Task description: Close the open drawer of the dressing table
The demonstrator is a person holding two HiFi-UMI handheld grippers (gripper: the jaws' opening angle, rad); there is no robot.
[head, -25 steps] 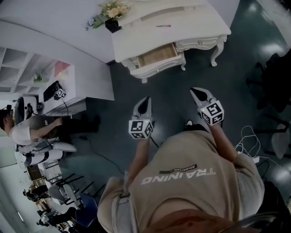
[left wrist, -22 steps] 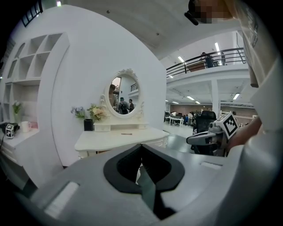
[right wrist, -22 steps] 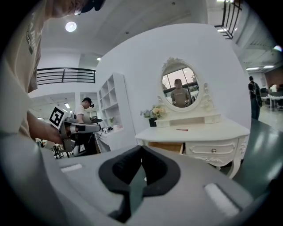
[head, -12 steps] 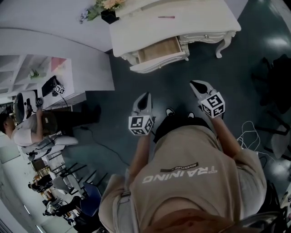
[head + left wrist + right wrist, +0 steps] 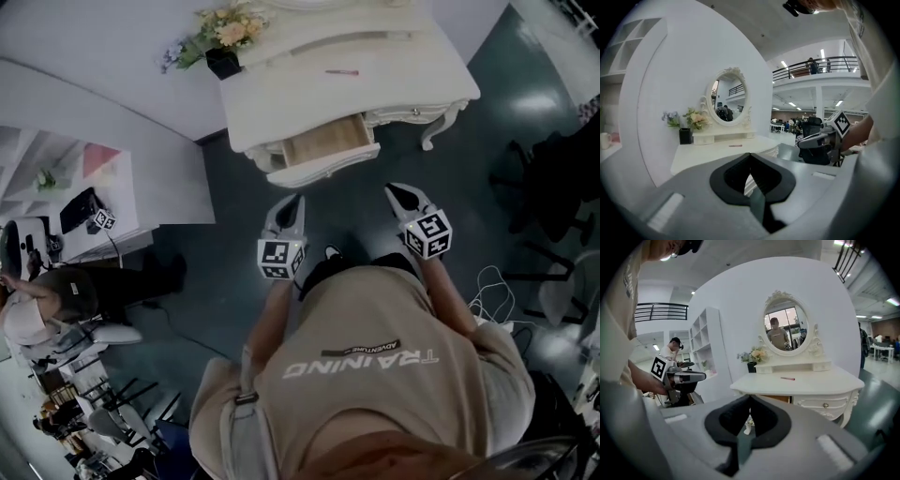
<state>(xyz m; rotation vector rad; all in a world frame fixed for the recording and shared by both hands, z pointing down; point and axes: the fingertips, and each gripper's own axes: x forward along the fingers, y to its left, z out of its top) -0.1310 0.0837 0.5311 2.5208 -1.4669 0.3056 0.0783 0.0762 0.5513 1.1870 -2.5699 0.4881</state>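
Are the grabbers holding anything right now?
No. The left gripper and the right gripper are both shut on nothing, short of the open drawer.

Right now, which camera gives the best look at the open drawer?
The head view: it looks down into the drawer, showing its wooden inside and white front pulled out of the table. The right gripper view catches only a thin wooden strip under the tabletop. In the left gripper view the left gripper hides it.

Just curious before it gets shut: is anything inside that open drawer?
The drawer shows only a bare wooden bottom; nothing lies in the visible part. Its rear sits under the tabletop, so that part is hidden.
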